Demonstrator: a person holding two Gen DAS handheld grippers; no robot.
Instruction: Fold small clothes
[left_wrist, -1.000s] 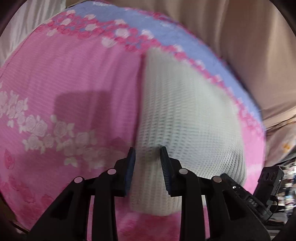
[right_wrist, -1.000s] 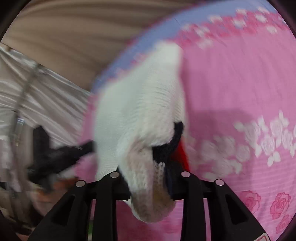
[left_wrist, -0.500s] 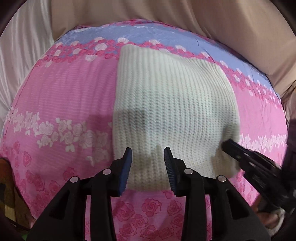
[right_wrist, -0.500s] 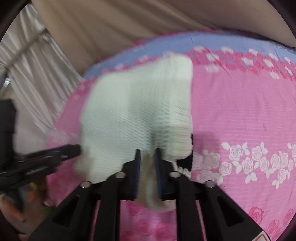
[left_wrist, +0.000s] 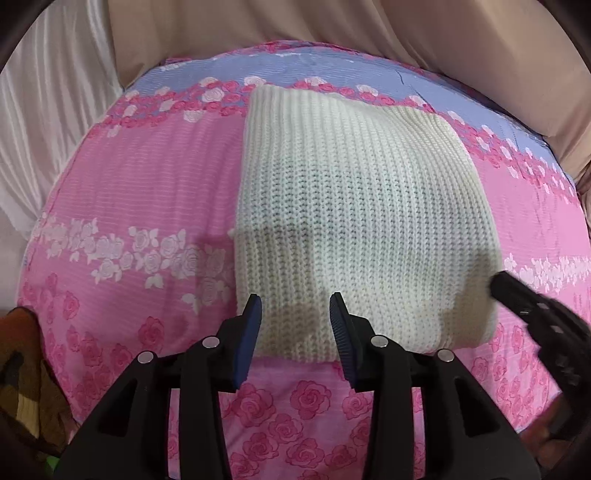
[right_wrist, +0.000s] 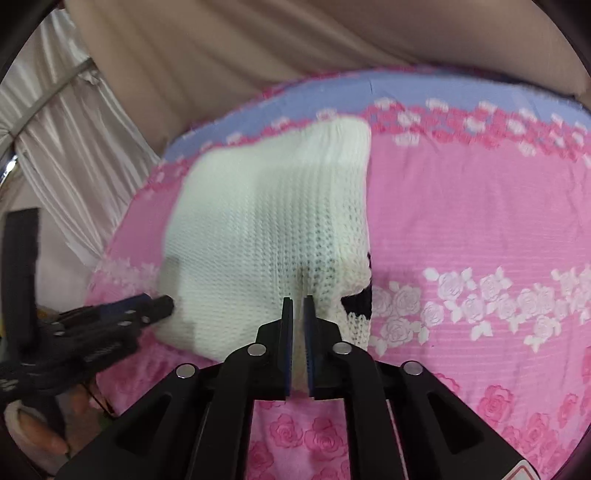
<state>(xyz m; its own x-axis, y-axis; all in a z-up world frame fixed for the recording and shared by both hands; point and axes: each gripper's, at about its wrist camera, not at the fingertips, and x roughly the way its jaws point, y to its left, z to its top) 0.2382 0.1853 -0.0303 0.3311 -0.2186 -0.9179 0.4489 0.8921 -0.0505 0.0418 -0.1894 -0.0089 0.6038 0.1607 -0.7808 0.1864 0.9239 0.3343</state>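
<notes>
Underneath everything, a pink bedsheet (left_wrist: 122, 206) printed with roses, edged by a blue band (left_wrist: 332, 74) at the far side, and backed by beige drapery (left_wrist: 443, 33).

On the sheet, toward that far edge, a cream knitted garment (left_wrist: 351, 206), already folded into a thick, roughly square bundle lying flat. At its near right corner in the right wrist view, a dark patch (right_wrist: 360, 299) peeking out from under the top layer, probably part of the garment's underside; hard to say more.

Over the bundle's near edge, the left gripper (left_wrist: 295, 317), jaws spread wide and holding nothing, lined up with the hem but not gripping it. At the bundle's right side, the right gripper (right_wrist: 298, 325), jaws drawn in to a narrow slit; no cloth clearly between the pads, though blur and the tight gap leave a thin pinch impossible to rule out.

Judged from this: the fold looks essentially complete, with the step in hand being release and tidying. Next move likely calls for either smoothing the top layer and tucking in that loose near-right corner, or a further halving, which would need both tongs closing on the near edge together and carrying it evenly toward the blue band. Bulky knit, so likely to spring open if dropped early.
</notes>
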